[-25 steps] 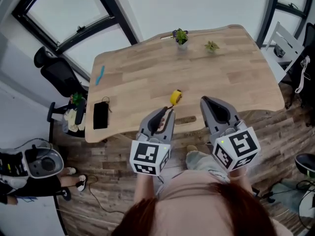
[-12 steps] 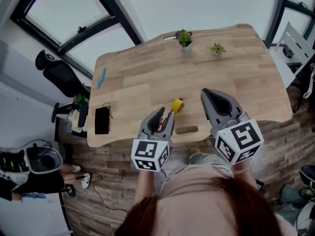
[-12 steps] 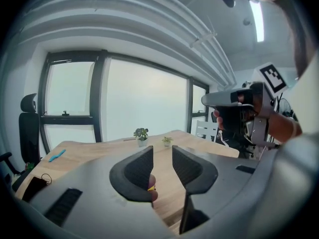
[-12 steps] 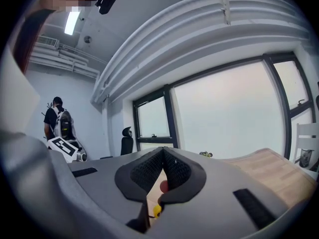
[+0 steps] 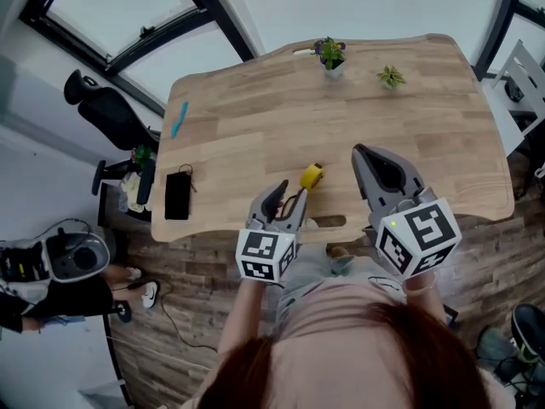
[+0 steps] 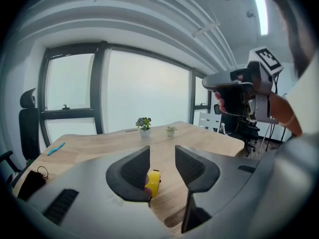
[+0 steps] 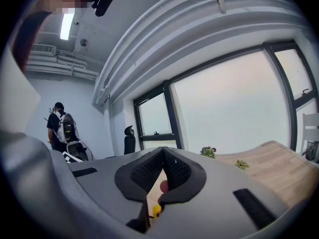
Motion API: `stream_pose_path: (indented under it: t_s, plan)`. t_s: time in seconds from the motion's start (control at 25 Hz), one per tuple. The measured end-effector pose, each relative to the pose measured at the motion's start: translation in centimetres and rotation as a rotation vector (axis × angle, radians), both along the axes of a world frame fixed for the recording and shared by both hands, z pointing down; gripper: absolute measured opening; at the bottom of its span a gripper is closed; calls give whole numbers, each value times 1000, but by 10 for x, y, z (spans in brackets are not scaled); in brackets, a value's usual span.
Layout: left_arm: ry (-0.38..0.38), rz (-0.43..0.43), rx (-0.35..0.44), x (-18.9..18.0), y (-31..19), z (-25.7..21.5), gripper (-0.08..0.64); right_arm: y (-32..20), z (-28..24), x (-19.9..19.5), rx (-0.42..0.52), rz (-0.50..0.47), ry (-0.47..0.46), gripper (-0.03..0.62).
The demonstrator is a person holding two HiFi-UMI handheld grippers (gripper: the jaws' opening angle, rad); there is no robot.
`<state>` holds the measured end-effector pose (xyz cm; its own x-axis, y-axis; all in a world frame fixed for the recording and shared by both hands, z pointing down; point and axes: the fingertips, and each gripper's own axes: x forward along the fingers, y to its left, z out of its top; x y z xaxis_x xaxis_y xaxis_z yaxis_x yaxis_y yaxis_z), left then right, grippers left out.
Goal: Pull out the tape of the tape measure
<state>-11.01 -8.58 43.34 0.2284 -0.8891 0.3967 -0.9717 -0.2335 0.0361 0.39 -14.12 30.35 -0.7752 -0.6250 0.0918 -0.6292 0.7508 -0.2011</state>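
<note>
My left gripper (image 5: 286, 201) is over the near edge of the table (image 5: 255, 118). Its jaws are opening, and the pads press on nothing. In the left gripper view (image 6: 162, 152) the tape measure (image 6: 153, 183) shows through the gap. It lies on the wood beyond the jaws, partly hidden by the left-hand pad. From the head view the tape measure (image 5: 312, 176) sits just ahead of that gripper's tips, near the table's front edge.

My right gripper (image 5: 362, 153) is just to the right of it, with its jaws closed together on nothing. In the right gripper view (image 7: 163, 156) the tape measure (image 7: 156, 210) is a small yellow spot low beneath the shut pads.

Farther out, a dark flat item (image 5: 176, 196) lies by the left front corner and a blue pen (image 5: 179, 119) by the left edge. Two small plants (image 5: 330, 54) (image 5: 391, 77) stand along the far edge. A black chair (image 5: 106, 118) is off the table's left side.
</note>
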Motion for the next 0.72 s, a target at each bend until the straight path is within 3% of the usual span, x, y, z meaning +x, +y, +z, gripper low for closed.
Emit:
stream_pose_path:
  t_s: [0.24,0.72]
  plan:
    - [-31,48,-30,-1,-13,33,155,-14,8,0,-12,28,1,-2]
    - [-6,165,-154,-3,-39,105,216,-54,18,-8,-28,88,74,-2]
